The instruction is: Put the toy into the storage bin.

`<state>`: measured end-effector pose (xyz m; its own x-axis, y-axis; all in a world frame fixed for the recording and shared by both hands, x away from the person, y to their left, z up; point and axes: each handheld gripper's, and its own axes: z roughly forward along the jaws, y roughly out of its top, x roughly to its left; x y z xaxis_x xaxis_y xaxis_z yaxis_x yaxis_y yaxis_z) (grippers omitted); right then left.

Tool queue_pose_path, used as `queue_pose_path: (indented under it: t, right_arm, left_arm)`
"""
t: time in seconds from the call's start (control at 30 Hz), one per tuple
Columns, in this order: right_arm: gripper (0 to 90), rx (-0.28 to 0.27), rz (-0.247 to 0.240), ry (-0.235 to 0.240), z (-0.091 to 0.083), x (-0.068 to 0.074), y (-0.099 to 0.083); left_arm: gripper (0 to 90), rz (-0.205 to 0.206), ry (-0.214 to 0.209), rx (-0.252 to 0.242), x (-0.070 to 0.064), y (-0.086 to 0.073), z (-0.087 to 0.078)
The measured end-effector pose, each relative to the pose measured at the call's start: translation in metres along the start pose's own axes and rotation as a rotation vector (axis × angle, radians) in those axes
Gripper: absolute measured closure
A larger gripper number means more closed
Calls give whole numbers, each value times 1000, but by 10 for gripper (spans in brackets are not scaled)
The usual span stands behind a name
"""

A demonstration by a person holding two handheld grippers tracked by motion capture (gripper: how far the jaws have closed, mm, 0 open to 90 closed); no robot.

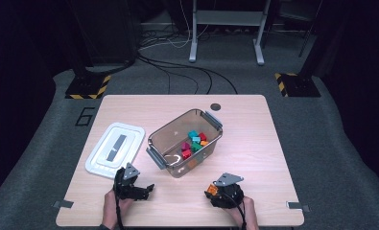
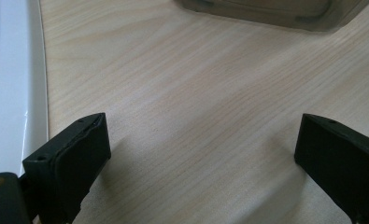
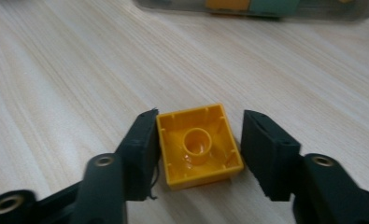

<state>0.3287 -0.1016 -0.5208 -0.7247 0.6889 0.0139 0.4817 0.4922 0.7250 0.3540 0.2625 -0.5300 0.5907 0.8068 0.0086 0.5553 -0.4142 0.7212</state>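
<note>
— Between the right gripper (image 3: 198, 149) jaws sits a yellow brick (image 3: 198, 145), hollow side up, on the table (image 3: 56, 70)?
— Yes, one jaw touching, the other just off; probably bound for the bin (image 1: 184, 142). Left gripper (image 2: 201, 154) waits spread, empty.

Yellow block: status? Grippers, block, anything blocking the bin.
Left gripper open, empty, over bare table. Right gripper around yellow block, hollow side up; one jaw touching, gap at the other. Path to bin clear.
</note>
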Motion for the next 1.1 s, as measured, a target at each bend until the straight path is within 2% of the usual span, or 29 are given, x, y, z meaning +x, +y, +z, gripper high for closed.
queue_pose_path:
  t: [0.17,0.43,0.6,1.1]
  right_arm:
    - [571,-3,4,-12,-1,-1,-1]
    - [580,-13,21,-54,0,-6,3]
    - [581,-50,51,-93,-5,-12,10]
    - [581,-100,87,-154,-8,-27,29]
  left_arm:
    - [33,0,0,0,0,0,0]
    - [33,-1,0,0,0,0,0]
    - [33,-3,0,-2,0,0,0]
    - [33,-1,-2,2,0,0,0]
